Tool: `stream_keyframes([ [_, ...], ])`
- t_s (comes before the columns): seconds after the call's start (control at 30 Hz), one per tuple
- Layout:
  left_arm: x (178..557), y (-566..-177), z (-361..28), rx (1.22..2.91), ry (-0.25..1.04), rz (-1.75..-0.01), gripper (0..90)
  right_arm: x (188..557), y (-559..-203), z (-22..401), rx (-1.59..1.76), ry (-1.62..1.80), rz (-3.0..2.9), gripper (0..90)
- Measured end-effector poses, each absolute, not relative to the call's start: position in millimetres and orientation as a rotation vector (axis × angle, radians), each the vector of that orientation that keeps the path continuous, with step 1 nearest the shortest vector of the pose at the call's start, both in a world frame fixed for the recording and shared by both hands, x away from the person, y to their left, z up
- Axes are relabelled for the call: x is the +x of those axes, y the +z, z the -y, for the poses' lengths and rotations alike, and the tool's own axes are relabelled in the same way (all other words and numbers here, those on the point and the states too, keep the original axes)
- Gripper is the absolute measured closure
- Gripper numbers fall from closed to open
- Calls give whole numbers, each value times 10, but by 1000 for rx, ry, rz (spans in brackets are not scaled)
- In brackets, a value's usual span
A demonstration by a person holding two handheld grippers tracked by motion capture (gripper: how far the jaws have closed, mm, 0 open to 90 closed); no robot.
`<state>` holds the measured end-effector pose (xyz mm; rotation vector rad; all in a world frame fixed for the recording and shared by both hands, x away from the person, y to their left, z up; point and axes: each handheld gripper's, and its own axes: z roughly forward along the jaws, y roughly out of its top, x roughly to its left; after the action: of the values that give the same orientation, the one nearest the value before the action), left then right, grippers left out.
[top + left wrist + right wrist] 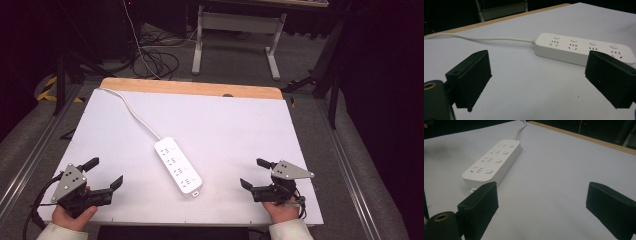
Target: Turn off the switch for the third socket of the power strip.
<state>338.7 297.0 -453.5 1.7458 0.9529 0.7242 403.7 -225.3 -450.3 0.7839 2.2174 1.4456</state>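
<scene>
Lying on table [240, 125]: power strip [177, 166].

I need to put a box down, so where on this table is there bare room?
Most of the white table is bare: the wide patch right of the power strip, and the far-left area beyond its cord. Crowded spots are the near corners, where the left gripper and right gripper rest.

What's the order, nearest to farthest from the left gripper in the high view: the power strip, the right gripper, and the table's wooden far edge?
From the left gripper:
1. Power strip, table centre.
2. Right gripper, near right.
3. Wooden far edge, back.
</scene>
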Motion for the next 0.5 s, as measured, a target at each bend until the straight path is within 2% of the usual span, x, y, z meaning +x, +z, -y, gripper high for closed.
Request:
stream_keyframes([
  [0.5, 3348, -4513, -2959, 1740, 787, -942, 67, 4024, -4485, 2261, 769, 1444, -2211, 135],
])
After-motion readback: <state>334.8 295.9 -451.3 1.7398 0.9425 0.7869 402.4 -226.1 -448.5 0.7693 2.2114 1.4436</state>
